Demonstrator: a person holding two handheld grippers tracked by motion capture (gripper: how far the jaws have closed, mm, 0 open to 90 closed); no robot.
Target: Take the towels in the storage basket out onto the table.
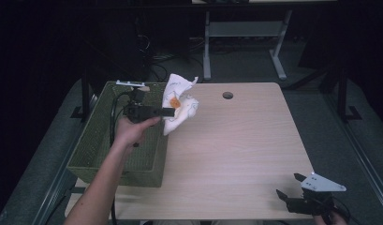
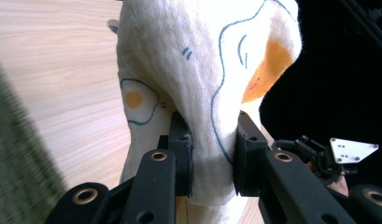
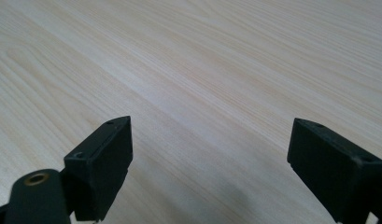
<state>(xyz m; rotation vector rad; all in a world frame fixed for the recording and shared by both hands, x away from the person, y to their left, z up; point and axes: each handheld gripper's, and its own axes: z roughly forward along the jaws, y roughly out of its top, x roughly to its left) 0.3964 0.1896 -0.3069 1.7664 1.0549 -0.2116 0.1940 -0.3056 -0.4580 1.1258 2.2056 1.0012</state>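
Observation:
A white cloth [image 1: 180,104] printed with fried eggs hangs in the air at the basket's right rim, above the table's left part. My left gripper [image 1: 169,112] is shut on it, the person's hand holding the gripper over the basket. In the left gripper view the cloth [image 2: 202,84] is pinched between the two black jaws and my left gripper [image 2: 212,161] holds a thick fold of it. My right gripper [image 1: 288,185] rests open at the table's near right corner. In the right gripper view my right gripper [image 3: 209,163] has nothing between its wide jaws, just bare wood.
A green mesh basket [image 1: 100,140] stands on the table's left side. The light wooden table [image 1: 236,145] has a round cable hole [image 1: 227,95] near its far edge. Beyond the table is a dark floor with a desk frame [image 1: 245,42].

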